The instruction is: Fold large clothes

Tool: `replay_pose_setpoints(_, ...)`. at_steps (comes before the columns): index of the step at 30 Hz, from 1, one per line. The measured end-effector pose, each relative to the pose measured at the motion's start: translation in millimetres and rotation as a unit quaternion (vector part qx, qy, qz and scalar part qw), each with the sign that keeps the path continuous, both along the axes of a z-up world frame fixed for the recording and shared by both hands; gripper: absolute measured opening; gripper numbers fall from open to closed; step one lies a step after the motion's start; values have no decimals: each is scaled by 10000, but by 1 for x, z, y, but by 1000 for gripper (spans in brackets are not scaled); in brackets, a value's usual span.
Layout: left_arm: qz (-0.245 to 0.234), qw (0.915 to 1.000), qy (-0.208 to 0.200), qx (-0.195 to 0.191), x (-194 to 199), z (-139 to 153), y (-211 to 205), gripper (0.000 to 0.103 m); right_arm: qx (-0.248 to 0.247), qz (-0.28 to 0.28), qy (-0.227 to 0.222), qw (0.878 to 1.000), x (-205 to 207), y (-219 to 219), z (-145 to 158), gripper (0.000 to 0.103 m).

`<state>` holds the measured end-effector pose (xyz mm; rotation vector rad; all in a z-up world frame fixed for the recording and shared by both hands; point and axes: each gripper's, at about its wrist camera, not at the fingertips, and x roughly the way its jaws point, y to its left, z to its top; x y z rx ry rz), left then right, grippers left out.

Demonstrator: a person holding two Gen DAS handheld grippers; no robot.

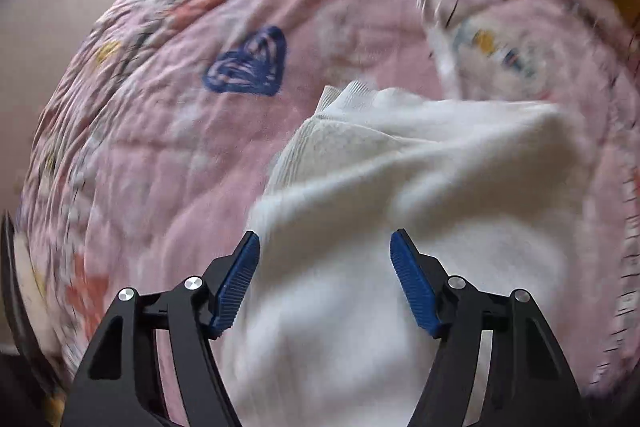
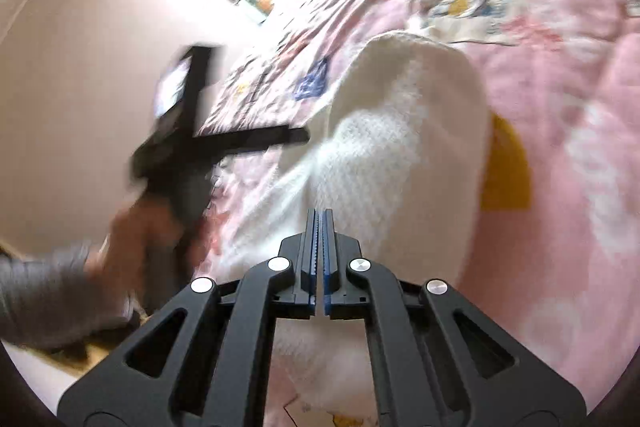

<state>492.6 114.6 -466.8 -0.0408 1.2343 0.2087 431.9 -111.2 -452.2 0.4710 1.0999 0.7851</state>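
Here the right gripper (image 2: 320,217) has its jaws pinched shut on a fold of the white sweater (image 2: 404,131), seemingly lifting it to fold. The left gripper (image 1: 325,247) hovers above it, jaws wide, holding nothing. The sweater lies lengthwise away across the pink bed (image 2: 560,27).

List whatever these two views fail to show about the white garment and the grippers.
- Left wrist view: white knit garment runs off the bottom edge; motion blur smears its shape, so its type is unclear.
- Right wrist view: right gripper is shut, but whether fabric is pinched between the pads cannot be told.
- Right wrist view: left gripper is blurred; its fingertips cannot be made out.
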Motion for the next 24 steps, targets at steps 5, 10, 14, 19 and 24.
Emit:
replay_pose_setpoints(5,528,9984,203,63,-65,-12,-7,69,-920,616,355,9932,32,37,-57,0)
replay_pose_setpoints(10,490,9952,81,840,-85,-52,-4,71,-2280,976,-301,9683,32,86,-54,0)
replay_pose_setpoints(14,664,9946,-42,793,-87,-70,8,72,-2014,364,198,9786,46,84,-70,0)
replay_pose_setpoints(19,567,9961,83,668,-85,-68,8,72,-1566,334,325,9866,40,69,-59,0)
replay_pose_setpoints(24,-116,9994,303,90,-78,-34,11,76,175,-405,1382,9894,31,-8,-53,24)
